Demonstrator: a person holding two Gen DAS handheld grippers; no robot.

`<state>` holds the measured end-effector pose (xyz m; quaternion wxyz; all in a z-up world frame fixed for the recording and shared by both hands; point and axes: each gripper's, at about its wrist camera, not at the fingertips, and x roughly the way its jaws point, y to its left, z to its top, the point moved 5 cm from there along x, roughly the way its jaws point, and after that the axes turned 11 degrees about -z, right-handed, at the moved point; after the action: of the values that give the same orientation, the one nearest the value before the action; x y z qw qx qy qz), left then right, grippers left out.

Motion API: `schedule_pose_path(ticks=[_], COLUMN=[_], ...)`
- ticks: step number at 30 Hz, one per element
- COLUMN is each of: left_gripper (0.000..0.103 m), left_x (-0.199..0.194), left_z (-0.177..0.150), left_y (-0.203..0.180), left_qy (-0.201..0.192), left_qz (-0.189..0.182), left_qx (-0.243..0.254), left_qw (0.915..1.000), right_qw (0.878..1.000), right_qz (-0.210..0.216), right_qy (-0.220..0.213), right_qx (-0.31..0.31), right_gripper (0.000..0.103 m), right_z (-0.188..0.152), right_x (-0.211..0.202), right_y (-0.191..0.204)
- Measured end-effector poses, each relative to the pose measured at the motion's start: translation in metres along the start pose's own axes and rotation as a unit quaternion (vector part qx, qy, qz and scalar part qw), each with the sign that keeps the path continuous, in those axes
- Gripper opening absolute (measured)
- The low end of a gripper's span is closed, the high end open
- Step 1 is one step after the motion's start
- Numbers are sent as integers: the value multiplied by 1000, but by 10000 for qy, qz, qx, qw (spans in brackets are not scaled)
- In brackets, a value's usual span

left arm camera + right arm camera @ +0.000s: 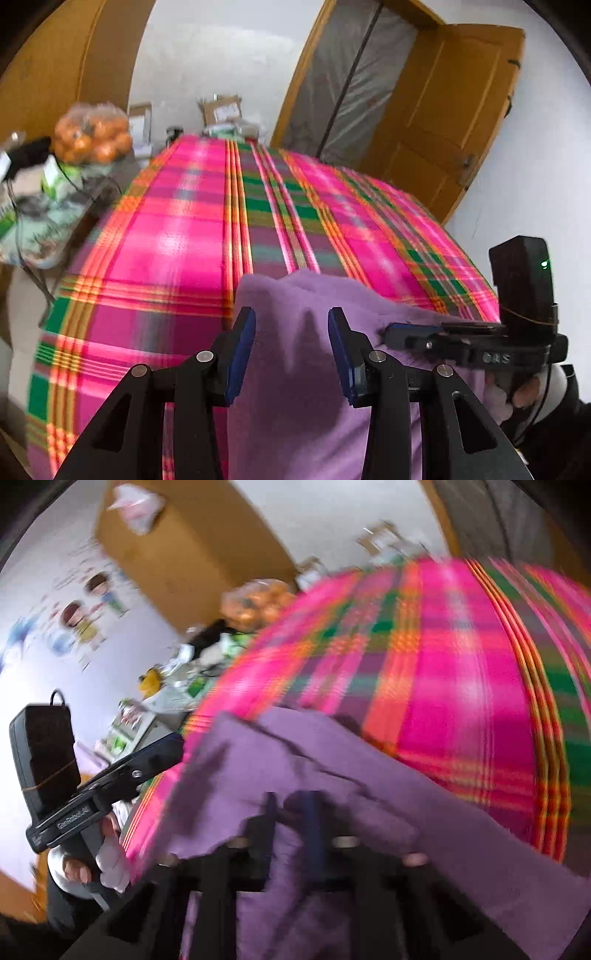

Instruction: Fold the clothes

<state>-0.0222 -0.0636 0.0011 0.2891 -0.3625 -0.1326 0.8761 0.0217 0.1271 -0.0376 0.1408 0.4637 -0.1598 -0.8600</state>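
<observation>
The purple garment (295,369) lies bunched at the near edge of the plaid-covered bed (177,229), so the folding looks barely begun. The left gripper (291,332) stands half open, cloth draped between its fingers but seemingly not pinched. The right gripper (291,812) is clenched, probably on the garment's edge; its own view is blurred, yet alone shows a wall sticker (77,620).
</observation>
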Motion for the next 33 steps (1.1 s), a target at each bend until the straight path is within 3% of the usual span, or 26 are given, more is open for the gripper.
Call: schedule_pose_path(ticks=[3, 12, 15, 21, 29, 33], left_gripper=[42, 42, 42, 42, 42, 42], left_x=[19, 24, 42, 48, 9, 17], left_z=[-7, 20, 22, 24, 2, -17], left_y=[10, 9, 20, 31, 12, 9], left_qy=[276, 185, 375, 297, 107, 365], left_qz=[-19, -113, -180, -510, -93, 146], left_qx=[-118, -94, -245, -503, -174, 28], left_qw=[9995, 9997, 9988, 9970, 9997, 9992], right_qw=[9986, 9995, 9990, 9978, 9986, 9999], right_qz=[373, 148, 173, 243, 345, 20], right_qy=[40, -188, -124, -120, -288, -147], right_qx=[376, 214, 403, 605, 292, 48], right_gripper=[0, 5, 2, 0, 4, 0], right_z=[-1, 5, 7, 5, 2, -3], right_x=[0, -14, -7, -1, -16, -4], right_y=[-13, -5, -13, -22, -4, -2])
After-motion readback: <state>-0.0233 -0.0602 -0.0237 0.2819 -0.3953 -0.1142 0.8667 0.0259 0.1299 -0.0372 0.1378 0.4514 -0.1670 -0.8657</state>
